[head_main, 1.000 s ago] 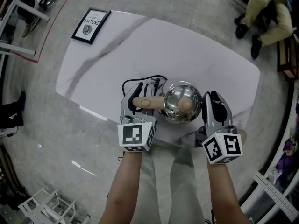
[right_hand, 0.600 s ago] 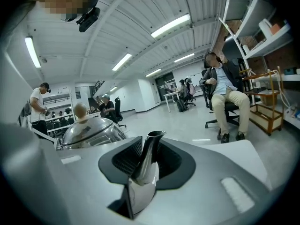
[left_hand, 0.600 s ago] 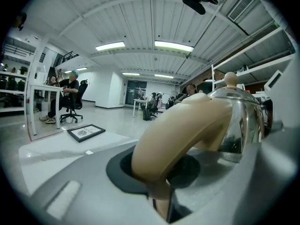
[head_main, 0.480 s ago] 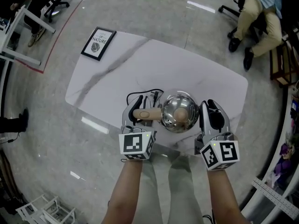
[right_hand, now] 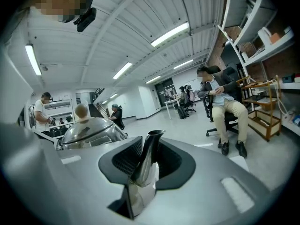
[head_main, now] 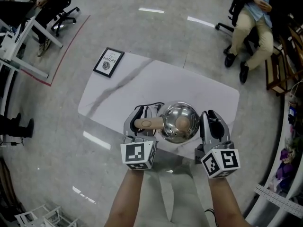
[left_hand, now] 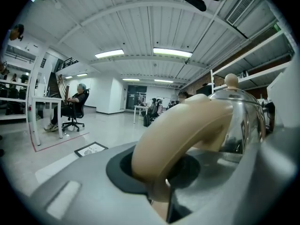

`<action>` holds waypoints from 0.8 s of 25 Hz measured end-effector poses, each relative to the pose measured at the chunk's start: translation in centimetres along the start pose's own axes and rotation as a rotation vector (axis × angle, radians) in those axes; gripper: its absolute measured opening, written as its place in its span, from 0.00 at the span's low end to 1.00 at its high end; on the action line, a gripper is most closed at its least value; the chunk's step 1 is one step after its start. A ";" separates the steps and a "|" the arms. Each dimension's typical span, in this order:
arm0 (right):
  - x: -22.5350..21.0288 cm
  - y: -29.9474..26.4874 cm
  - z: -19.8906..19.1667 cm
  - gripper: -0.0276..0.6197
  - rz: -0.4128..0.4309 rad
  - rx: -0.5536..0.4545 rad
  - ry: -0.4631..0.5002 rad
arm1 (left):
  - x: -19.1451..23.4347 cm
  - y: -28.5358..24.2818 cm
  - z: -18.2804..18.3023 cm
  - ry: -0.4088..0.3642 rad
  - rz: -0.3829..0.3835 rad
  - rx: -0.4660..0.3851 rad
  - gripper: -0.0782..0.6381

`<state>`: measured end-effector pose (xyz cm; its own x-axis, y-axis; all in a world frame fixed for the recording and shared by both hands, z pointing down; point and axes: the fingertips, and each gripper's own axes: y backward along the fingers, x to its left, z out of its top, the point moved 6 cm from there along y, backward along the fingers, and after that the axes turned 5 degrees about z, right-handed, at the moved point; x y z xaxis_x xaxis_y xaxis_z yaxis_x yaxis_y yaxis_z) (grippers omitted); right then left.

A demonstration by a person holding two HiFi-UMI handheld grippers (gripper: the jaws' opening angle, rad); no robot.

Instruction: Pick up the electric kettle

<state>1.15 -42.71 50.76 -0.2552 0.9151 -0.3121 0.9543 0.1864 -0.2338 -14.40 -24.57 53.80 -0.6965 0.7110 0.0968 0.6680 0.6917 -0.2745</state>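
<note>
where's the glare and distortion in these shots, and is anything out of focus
Head view: ceiling lights streak the glossy floor and glint on the steel kettle; the edges bow. Left gripper view: fisheye curves the ceiling beams; the near kettle handle looks soft. Right gripper view: the spout mirrors the room; the corners go black.

Grey left hand-held gripper (head_main: 143, 115), matching right hand-held gripper (head_main: 211, 115), black pads (head_main: 215, 120), white marker cubes (head_main: 138, 155), pale trousers (head_main: 177, 193).

One kettle (head_main: 176, 128), two tools (head_main: 141, 118) (head_main: 211, 119) (one frame (head_main: 108, 63)).
</note>
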 end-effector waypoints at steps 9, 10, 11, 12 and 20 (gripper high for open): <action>3.3 4.6 8.1 0.19 -0.019 -0.019 0.001 | -1.8 4.2 8.6 -0.012 -0.036 -0.004 0.19; 3.7 5.1 9.0 0.19 -0.024 -0.023 0.000 | -2.0 4.6 9.6 -0.013 -0.038 -0.002 0.19; 4.1 5.6 9.8 0.19 -0.030 -0.025 -0.002 | -2.2 5.1 10.5 -0.014 -0.038 0.000 0.19; 4.4 6.1 10.5 0.19 -0.036 -0.025 -0.009 | -2.3 5.5 11.4 -0.014 -0.037 0.001 0.19; 6.7 9.1 15.9 0.19 -0.022 -0.023 -0.017 | -3.4 8.3 17.7 -0.020 -0.006 -0.019 0.19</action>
<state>5.65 -40.58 31.88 -0.2789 0.9043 -0.3231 0.9516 0.2151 -0.2193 -11.14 -23.44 34.21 -0.7056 0.7041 0.0793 0.6684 0.6986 -0.2555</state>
